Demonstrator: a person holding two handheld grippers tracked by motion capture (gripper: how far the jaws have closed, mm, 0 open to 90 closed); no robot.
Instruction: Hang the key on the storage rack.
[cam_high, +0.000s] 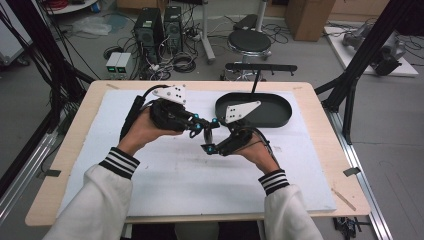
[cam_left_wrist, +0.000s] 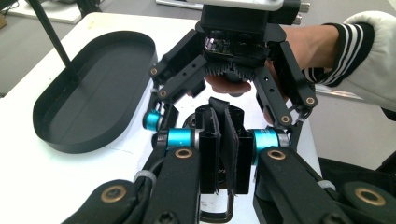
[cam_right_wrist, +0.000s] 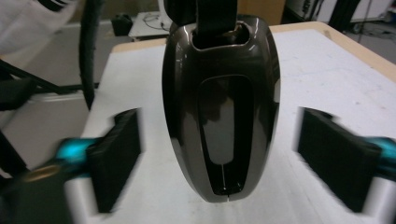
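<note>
A black oval tray (cam_high: 280, 114) is sitting on the white-covered table (cam_high: 165, 175). The left gripper (cam_left_wrist: 223, 154) fingers are clamping a dark glossy case's (cam_right_wrist: 219, 107) strap; the right gripper (cam_right_wrist: 233, 158) fingers are flanking it, apart.

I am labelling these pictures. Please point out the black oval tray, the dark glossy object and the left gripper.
Black oval tray (cam_left_wrist: 51, 135): left gripper view, near rim.
Dark glossy object (cam_right_wrist: 180, 116): right gripper view, left side of shell.
Left gripper (cam_left_wrist: 224, 154): left gripper view, between its fingertips.
</note>
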